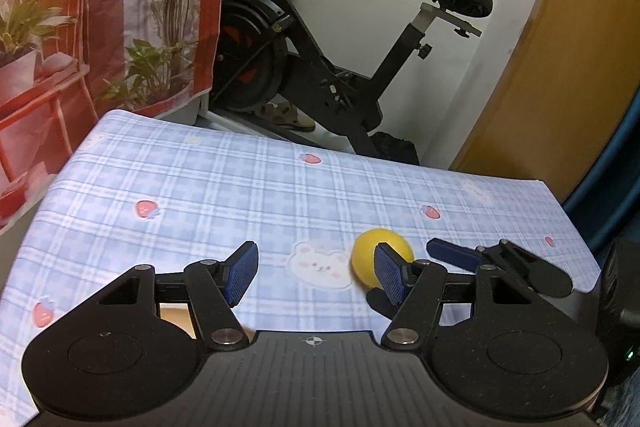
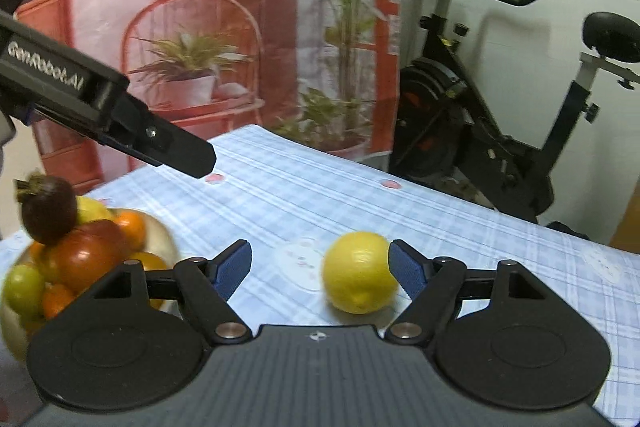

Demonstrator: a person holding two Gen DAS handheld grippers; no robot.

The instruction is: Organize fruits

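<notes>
The lemon (image 2: 359, 271) sits on the desk (image 2: 280, 195) in the lower middle of the right wrist view, a bit right of centre. Its long axis looks tilted toward the camera, with the little nub end pointing down-front, though the blur makes that a rough call. The right tongs (image 2: 320, 267) are spread wide and hold nothing; the right pad (image 2: 406, 273) is just beside the lemon's right flank, maybe touching, while the left pad is well apart from it.

In the left wrist view the left tongs (image 1: 316, 277) are also wide open and empty, with the lemon (image 1: 370, 259) peeking out behind the right pad at lower right of centre.

At the lower left of the right wrist view sits a bowl (image 2: 166, 233) heaped with fruit. The desk wears a pale blue plaid cloth with strawberry and bear prints. Behind it stands a black exercise bike (image 1: 312, 67), with a printed backdrop (image 2: 180, 27) of plants and a red chair on the left.
</notes>
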